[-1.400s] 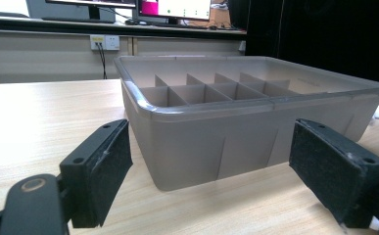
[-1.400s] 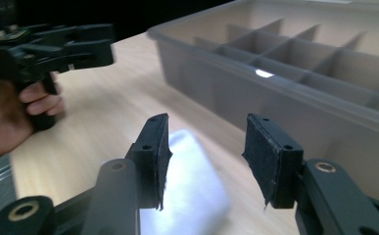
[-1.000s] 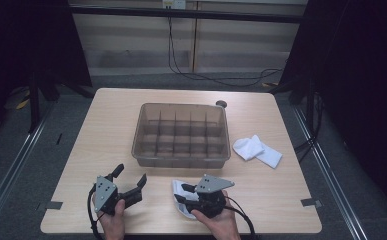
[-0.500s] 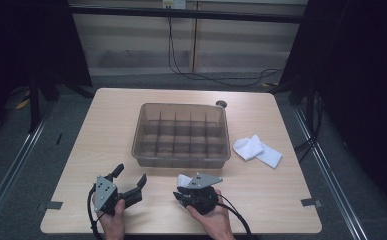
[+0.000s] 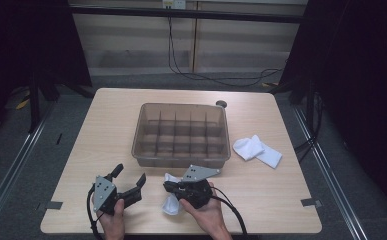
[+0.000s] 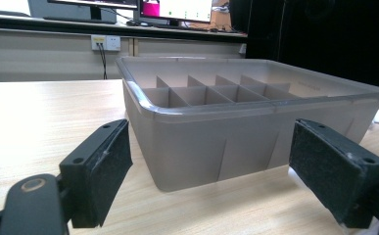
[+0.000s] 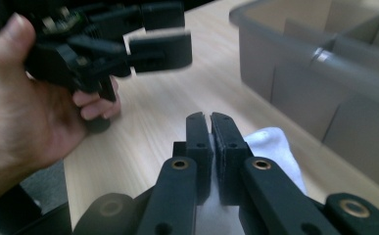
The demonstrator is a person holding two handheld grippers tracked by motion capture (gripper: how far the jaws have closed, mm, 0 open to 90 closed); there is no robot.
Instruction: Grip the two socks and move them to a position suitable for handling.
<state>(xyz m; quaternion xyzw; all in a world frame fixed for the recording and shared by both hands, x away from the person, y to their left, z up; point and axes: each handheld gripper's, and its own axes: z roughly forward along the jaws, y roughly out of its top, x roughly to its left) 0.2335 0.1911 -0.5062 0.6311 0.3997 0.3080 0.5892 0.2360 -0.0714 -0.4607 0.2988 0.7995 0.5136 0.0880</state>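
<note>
White sock (image 5: 171,202) lies on the worktop (image 5: 81,135) near the front edge, right of centre, just in front of the divided bin (image 5: 183,132). Right claw (image 5: 167,187) is over it, jaws just closing and now pressed together; in the right gripper view the sock (image 7: 275,147) sits under and beside the jaws, fabric bunched by the tips, but whether any fabric is pinched between the pads cannot be told. In the high view the sock pokes out both above and below the right claw.

Left claw (image 5: 129,179) sits to the left of the sock, near it but apart, jaws spread wide with nothing between them. In the left gripper view its pads (image 6: 104,171) frame the bin's near corner (image 6: 162,112), bin not touched.

Room: bare worktop left of the bin and along the left edge is wide open. Strip between bin front wall and the sock is narrow. Front edge is close behind both hands. Right of the bin, a second pair of white socks (image 5: 257,149) lies well apart from the claws, towards the right edge, open board in front of it.

Small dark round thing (image 5: 221,104) sits just behind the bin's far right corner. The bin itself is the main block ahead of both claws; compartments look empty.
</note>
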